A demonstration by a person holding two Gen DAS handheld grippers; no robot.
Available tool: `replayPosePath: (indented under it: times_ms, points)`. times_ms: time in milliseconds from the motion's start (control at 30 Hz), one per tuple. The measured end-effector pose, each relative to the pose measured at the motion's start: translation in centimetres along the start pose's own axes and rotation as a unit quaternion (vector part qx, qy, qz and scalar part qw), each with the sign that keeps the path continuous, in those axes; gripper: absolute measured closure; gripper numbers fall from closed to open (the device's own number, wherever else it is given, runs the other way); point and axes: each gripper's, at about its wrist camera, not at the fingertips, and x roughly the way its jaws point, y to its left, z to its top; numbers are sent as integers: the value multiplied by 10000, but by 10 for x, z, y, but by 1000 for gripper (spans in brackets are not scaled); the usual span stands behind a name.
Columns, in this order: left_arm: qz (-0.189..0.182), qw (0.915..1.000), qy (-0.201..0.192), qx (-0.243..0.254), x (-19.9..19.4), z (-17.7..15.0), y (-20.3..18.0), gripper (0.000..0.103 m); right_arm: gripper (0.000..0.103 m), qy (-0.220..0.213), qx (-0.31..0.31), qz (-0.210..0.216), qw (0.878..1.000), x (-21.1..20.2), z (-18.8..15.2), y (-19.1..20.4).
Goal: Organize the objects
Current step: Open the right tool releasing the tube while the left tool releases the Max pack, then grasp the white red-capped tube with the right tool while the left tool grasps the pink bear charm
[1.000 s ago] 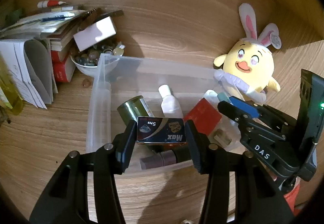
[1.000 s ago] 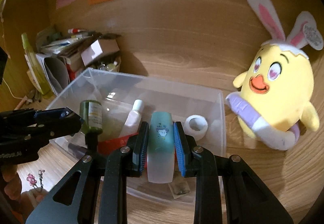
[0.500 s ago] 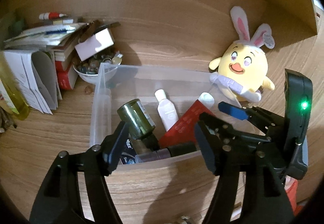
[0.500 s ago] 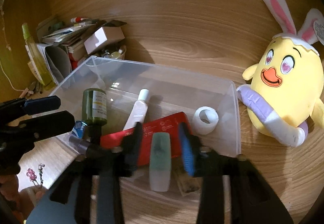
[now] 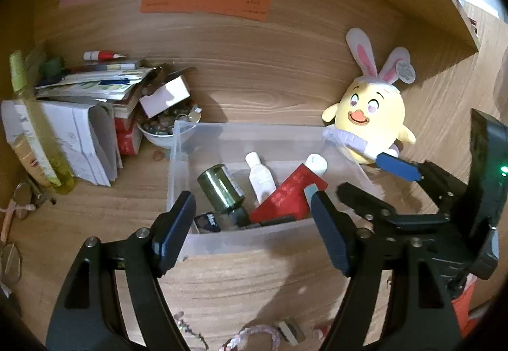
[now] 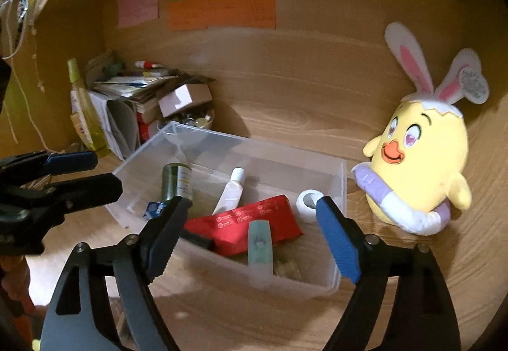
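A clear plastic bin [image 5: 181, 160] [image 6: 339, 179] stands on the wooden desk. In it lie a green jar [image 5: 220, 187] [image 6: 176, 181], a white bottle [image 5: 261, 176] [image 6: 231, 190], a red packet [image 5: 285, 197] [image 6: 250, 220], a small dark Max box [image 5: 207, 220], a pale green tube [image 6: 260, 243] and a white tape roll [image 6: 308, 201]. My left gripper [image 5: 254, 236] is open and empty, in front of the bin's near wall. My right gripper [image 6: 250, 236] is open and empty above the bin's near side.
A yellow bunny-eared plush [image 5: 371, 116] [image 6: 422, 157] sits right of the bin. Left of the bin are stacked books and papers [image 5: 79, 116], a bowl of small items [image 5: 162, 128] and a yellow-green bottle [image 5: 38, 135]. Small trinkets [image 5: 254, 335] lie near the desk's front edge.
Both grippers opened, dropping the Max box and the green tube into the bin, then pulled back and up from it.
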Motion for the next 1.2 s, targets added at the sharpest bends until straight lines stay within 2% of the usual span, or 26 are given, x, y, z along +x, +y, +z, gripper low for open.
replayPosePath:
  times_ms: [100, 133, 567, 767, 900, 1200]
  points:
    - [98, 9999, -65, -57, -7, -6, 2, 11, 22, -79, -64, 12, 9999, -14, -7, 1]
    - [144, 9998, -101, -72, -10, -8, 3, 11, 22, -94, -70, 27, 9999, -19, -10, 1]
    - [614, 9981, 21, -39, -35, -41, 16, 9, 22, 2, -229, 94, 9997, -56, -61, 4]
    - [789, 9964, 283, -132, -36, -68, 29, 9, 22, 214, -279, 208, 9992, -57, -83, 10]
    - [822, 9945, 492, -420, -34, -86, 45, 9, 22, 416, -296, 300, 9982, -53, -96, 16]
    - [1103, 9859, 969, -801, -21, -125, 69, 9, 22, 885, -166, 504, 9947, -39, -125, 24]
